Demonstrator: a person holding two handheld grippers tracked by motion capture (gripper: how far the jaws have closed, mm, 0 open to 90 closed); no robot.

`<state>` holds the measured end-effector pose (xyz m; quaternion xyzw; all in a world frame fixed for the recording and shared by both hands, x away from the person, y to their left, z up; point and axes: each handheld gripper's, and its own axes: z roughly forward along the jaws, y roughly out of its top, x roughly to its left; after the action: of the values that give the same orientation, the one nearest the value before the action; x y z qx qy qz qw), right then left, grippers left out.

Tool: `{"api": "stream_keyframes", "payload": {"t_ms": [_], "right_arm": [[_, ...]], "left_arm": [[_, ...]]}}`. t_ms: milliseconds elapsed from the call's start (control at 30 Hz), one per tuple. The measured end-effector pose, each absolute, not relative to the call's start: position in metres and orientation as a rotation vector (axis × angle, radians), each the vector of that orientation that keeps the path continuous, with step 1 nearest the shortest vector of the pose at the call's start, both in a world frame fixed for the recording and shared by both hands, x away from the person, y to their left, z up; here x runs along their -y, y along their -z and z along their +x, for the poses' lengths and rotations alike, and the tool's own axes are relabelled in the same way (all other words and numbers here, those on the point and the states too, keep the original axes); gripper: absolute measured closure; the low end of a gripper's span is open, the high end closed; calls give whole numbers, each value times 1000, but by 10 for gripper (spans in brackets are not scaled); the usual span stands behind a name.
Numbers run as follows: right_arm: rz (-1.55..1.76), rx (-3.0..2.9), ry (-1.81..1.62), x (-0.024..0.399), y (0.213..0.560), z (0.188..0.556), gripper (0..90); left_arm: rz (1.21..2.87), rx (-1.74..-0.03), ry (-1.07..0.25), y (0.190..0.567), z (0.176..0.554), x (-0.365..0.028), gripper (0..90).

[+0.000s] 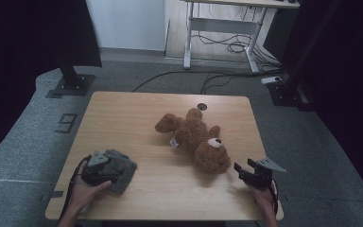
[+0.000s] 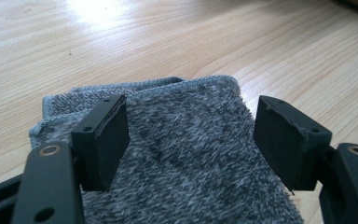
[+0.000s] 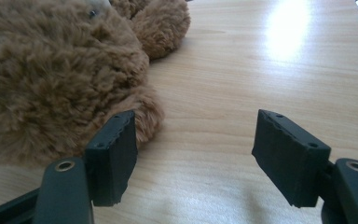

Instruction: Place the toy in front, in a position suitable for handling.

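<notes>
Hovering my left hand-held gripper [image 2: 191, 140] with jaws spread over the grey towel [image 2: 186, 154] on the tabletop [image 1: 137, 118], I gripped nothing. My right hand-held gripper [image 3: 196, 149] stood open just beside the teddy bear [image 3: 51, 79], whose small white tag [image 1: 173, 142] was unreadable.

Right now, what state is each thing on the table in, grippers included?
Teddy bear: lying on its back on the wooden table, not gripped.
Grey towel: folded, lying flat near the table's front left corner.
Left gripper: open, jaws either side above the towel, not pressing it.
Right gripper: open, nothing between the jaws, beside the bear's head.
</notes>
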<state>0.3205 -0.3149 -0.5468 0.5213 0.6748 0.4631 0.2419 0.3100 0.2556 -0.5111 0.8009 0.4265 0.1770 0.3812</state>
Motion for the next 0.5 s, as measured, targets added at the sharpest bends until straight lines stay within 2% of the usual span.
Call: {"api": "stream_keyframes", "payload": {"t_ms": [500], "right_arm": [[1399,-1854,-1288,311,547,322,300]], "left_arm": [[2010,-1094,-433,508,309,-262,271]]}}
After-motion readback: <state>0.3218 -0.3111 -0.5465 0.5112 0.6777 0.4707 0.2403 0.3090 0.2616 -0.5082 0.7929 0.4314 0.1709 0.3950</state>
